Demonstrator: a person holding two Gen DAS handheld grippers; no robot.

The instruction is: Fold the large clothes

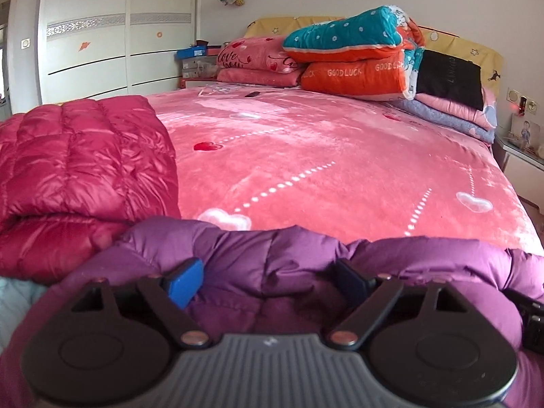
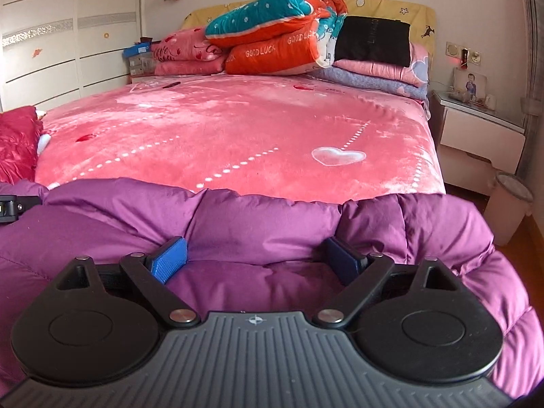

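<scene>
A purple down jacket (image 1: 272,265) lies across the near edge of the pink bed; it also fills the foreground of the right wrist view (image 2: 255,217). My left gripper (image 1: 268,278) is open, its blue pads (image 1: 185,282) spread wide and pressed into the jacket's puffy fabric. My right gripper (image 2: 255,261) is open too, with its pads (image 2: 168,260) apart on the jacket. The right gripper's body shows at the right edge of the left wrist view (image 1: 532,319); the left gripper shows at the left edge of the right wrist view (image 2: 13,205).
A folded red down jacket (image 1: 78,170) lies on the bed at left. The pink heart-print blanket (image 1: 323,163) covers the bed. Folded quilts and pillows (image 1: 357,57) are stacked at the headboard. A nightstand (image 2: 482,125) and a bin (image 2: 510,204) stand at right; wardrobe (image 1: 112,34) at left.
</scene>
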